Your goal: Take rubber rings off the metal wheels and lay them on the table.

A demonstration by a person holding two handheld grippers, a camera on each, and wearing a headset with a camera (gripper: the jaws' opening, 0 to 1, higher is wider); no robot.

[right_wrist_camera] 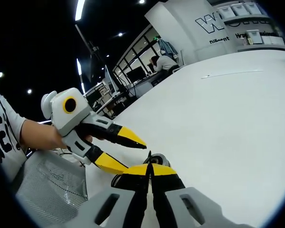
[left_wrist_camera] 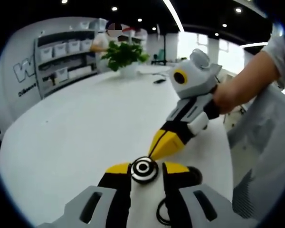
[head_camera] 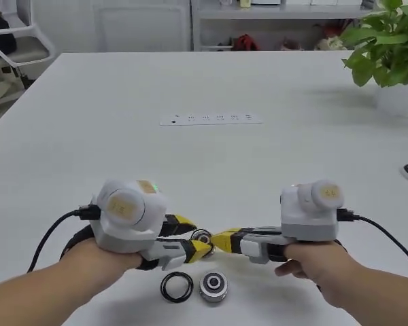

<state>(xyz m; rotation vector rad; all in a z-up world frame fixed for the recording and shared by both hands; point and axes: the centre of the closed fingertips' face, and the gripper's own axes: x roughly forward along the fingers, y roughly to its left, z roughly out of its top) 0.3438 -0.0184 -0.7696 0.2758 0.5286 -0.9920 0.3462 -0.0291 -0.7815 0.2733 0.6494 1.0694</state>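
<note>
1. Loose rubber ring (head_camera: 177, 286) lies on the table (head_camera: 258, 156) at six o'clock, with a bare metal wheel (head_camera: 213, 286) just beside it.
2. Left gripper (head_camera: 198, 236) clamps a second wheel (left_wrist_camera: 144, 170).
3. Right gripper (head_camera: 219, 240), jaws together, touches it from three o'clock.

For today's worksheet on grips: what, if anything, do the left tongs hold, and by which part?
The left tongs clamp a metal wheel by its outer edge, one jaw on each side.
</note>
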